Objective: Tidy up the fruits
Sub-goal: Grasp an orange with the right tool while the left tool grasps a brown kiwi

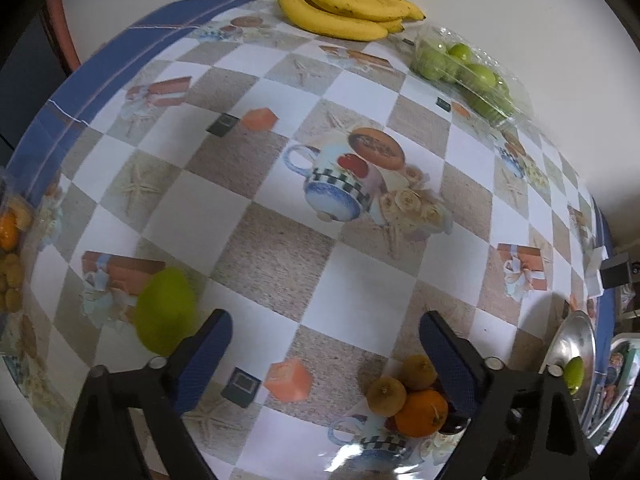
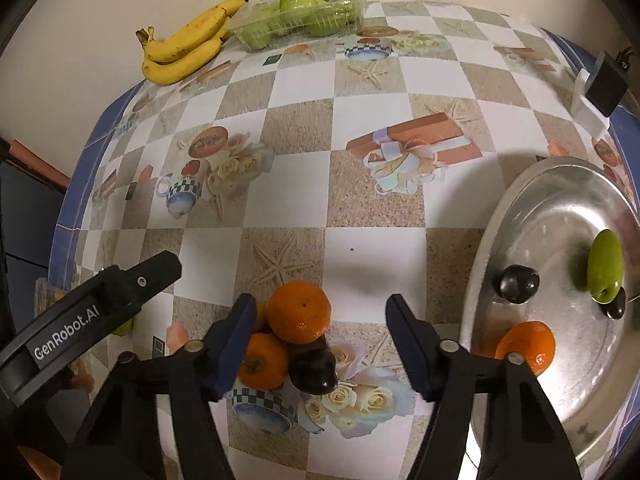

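Observation:
My left gripper is open over bare tablecloth, with nothing between its fingers. A green fruit lies just outside its left finger. Two kiwis and an orange are piled by its right finger. My right gripper is open and straddles an orange, which sits nearer the left pad; neither pad presses on it. Below it lie a second orange and a dark plum. A round metal tray on the right holds a green fruit, two plums and an orange.
Bananas and a clear plastic box of green fruit rest at the table's far edge by the wall. A black device on a white mount sits at the right edge. A packet of fruit lies at the left edge.

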The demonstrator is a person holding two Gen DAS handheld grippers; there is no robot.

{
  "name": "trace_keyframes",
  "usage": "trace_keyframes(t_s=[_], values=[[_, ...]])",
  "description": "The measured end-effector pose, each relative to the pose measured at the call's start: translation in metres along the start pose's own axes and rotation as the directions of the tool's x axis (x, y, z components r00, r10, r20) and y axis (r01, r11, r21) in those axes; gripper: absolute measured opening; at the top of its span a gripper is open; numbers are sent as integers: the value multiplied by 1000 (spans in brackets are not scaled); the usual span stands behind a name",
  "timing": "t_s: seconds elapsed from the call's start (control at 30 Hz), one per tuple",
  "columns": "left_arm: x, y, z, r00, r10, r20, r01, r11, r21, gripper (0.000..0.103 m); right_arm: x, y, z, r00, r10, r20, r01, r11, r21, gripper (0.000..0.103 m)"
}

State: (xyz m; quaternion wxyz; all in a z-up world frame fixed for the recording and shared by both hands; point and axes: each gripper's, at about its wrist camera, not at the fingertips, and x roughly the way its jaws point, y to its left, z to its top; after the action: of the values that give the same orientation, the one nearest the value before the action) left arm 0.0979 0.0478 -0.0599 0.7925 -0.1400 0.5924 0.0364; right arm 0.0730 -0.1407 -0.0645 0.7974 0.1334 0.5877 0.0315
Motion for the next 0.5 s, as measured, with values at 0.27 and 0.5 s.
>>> trace_keyframes(t_s=[0.27,0.5], values=[[6,-8,-1,999,-36,-29,36,999,4,82,9,4,1,1000,14,-22,-14,1000,0,61],[8,-11,-1,998,-54,-39,54,999,5,74,15,5,1,999,15,-37,-15,1000,4,53]])
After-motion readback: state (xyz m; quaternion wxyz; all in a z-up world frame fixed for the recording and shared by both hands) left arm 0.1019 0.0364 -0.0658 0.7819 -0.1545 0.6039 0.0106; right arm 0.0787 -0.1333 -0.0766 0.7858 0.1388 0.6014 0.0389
